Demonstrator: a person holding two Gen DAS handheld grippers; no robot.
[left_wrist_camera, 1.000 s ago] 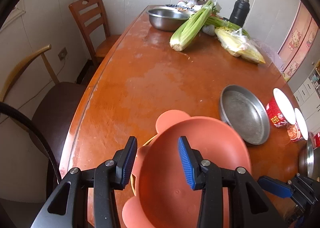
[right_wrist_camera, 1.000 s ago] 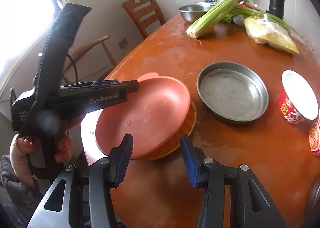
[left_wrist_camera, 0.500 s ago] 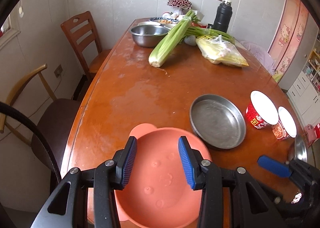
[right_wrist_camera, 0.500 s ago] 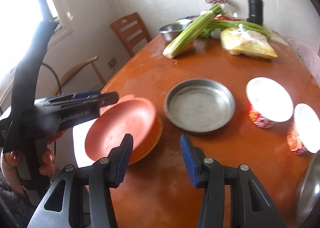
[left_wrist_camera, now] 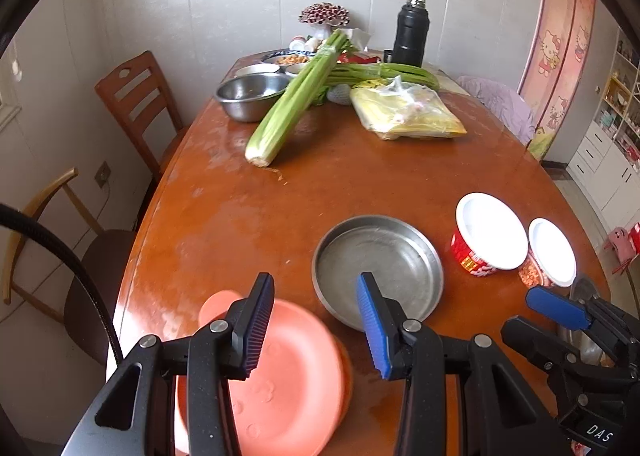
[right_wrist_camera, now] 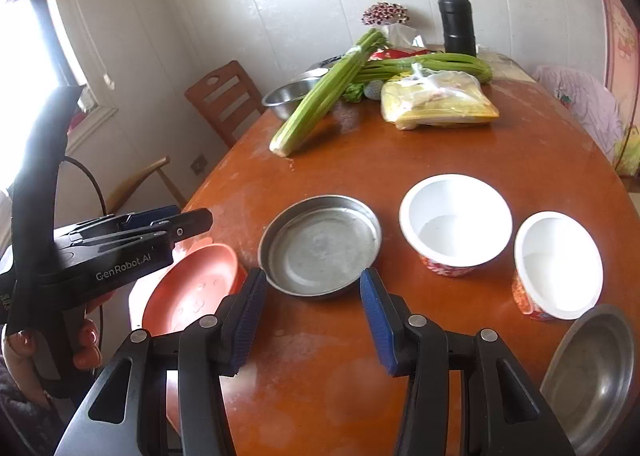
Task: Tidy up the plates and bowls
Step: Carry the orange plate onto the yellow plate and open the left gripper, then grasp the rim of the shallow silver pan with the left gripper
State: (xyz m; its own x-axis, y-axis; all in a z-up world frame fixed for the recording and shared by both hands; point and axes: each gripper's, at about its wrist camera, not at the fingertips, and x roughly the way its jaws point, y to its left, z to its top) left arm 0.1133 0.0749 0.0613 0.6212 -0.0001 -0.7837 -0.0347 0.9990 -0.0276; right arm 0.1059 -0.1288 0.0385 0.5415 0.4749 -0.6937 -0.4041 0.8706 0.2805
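Note:
A pink plate [left_wrist_camera: 288, 380] lies on an orange plate at the near left edge of the brown table [left_wrist_camera: 320, 192]; it also shows in the right wrist view [right_wrist_camera: 192, 292]. A round steel pan [left_wrist_camera: 378, 270] sits just right of it, also in the right wrist view [right_wrist_camera: 320, 244]. My left gripper [left_wrist_camera: 316, 324] is open and empty above the pink plate's far rim. My right gripper [right_wrist_camera: 310, 318] is open and empty, just in front of the steel pan. A second steel dish [right_wrist_camera: 592, 380] lies at the near right.
Two white-lidded red cups [right_wrist_camera: 456, 224] [right_wrist_camera: 556, 264] stand right of the pan. Celery [left_wrist_camera: 296, 96], a yellow bag [left_wrist_camera: 404, 112], a steel bowl [left_wrist_camera: 250, 94] and a black flask [left_wrist_camera: 410, 32] fill the far end. Chairs [left_wrist_camera: 136, 104] stand along the left side.
Both grippers have pulled back and up from the pink plate, which now lies free on the orange plate. The view has tilted toward the far end of the table.

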